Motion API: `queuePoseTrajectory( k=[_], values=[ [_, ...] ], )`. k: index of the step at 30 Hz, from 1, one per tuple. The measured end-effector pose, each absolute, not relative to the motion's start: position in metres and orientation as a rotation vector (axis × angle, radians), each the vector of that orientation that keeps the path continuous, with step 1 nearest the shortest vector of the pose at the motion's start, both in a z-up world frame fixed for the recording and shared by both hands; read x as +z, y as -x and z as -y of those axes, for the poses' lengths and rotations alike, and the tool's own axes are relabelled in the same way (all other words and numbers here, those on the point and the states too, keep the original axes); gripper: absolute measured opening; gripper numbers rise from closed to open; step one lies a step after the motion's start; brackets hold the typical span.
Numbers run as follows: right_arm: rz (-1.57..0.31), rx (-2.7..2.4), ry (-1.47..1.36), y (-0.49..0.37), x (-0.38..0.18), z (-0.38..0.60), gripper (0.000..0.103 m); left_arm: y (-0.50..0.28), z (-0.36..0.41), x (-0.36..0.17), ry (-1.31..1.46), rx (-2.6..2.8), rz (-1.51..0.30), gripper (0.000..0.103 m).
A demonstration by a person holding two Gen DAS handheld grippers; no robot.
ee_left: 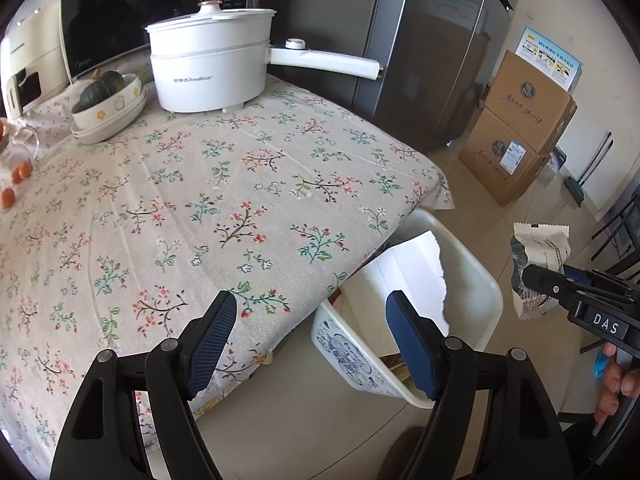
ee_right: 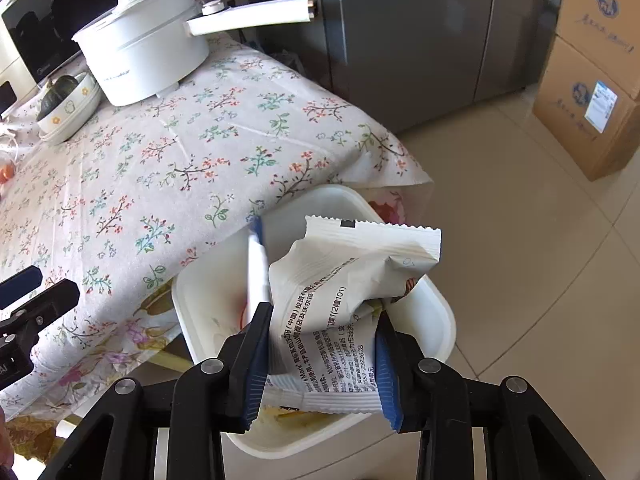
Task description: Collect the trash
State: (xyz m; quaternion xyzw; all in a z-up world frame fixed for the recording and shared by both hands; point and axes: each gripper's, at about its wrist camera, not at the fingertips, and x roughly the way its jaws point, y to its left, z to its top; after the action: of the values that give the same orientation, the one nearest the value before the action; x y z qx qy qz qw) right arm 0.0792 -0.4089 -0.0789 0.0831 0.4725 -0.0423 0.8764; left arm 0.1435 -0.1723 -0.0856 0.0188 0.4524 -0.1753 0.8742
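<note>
My right gripper (ee_right: pixel 322 344) is shut on a crumpled white snack wrapper (ee_right: pixel 352 280) and holds it above the white trash bin (ee_right: pixel 440 320) on the floor by the table corner. The wrapper also shows in the left wrist view (ee_left: pixel 538 260), in the right gripper (ee_left: pixel 536 276). My left gripper (ee_left: pixel 310 336) is open and empty, over the table edge and the bin (ee_left: pixel 486 284). A torn white sheet of paper (ee_left: pixel 416 272) stands inside the bin.
The table has a floral cloth (ee_left: pixel 224 200). At its back stand a white electric pot (ee_left: pixel 212 64), a bowl with a green squash (ee_left: pixel 106 100) and a microwave (ee_left: pixel 112 8). A grey fridge (ee_left: pixel 424 48) and stacked cardboard boxes (ee_left: pixel 516 128) stand beyond.
</note>
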Motion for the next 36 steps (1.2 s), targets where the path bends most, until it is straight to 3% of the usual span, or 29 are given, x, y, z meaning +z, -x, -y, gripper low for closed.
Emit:
queuePoseTrajectory(
  k=[10,13,14,18,27,31,34,36],
  values=[
    [-0.997,-0.060,-0.156,-0.090,-0.080,0.386,0.045,-0.128,0.139,-0.074,-0.082,-0.285,-0.917,0.087],
    [-1.004,-0.067,-0.161,-0.094,-0.081,0.381,0.071,-0.126,0.129,-0.072,-0.084,-0.256,-0.913,0.090],
    [-0.999,-0.071,-0.164,-0.094,-0.081,0.380,0.076,-0.125,0.125,-0.071,-0.083,-0.245,-0.912,0.090],
    [-0.986,-0.066,-0.175,-0.094,-0.076,0.377,0.078,-0.121,0.113,-0.067,-0.084,-0.199,-0.896,0.100],
    [-0.907,-0.072,-0.101,-0.073,-0.052,0.357,0.082,-0.093,0.099,-0.050,-0.110,-0.149,-0.858,0.102],
    [-0.815,-0.060,-0.049,-0.051,-0.031,0.343,0.089,-0.070,0.090,-0.038,-0.101,-0.112,-0.828,0.102],
    [-0.750,-0.048,-0.031,-0.029,-0.018,0.331,0.102,-0.050,0.080,-0.027,-0.068,-0.083,-0.803,0.102],
    [-0.706,-0.034,-0.024,-0.014,-0.010,0.324,0.102,-0.036,0.075,-0.019,-0.054,-0.063,-0.776,0.102]
  ],
)
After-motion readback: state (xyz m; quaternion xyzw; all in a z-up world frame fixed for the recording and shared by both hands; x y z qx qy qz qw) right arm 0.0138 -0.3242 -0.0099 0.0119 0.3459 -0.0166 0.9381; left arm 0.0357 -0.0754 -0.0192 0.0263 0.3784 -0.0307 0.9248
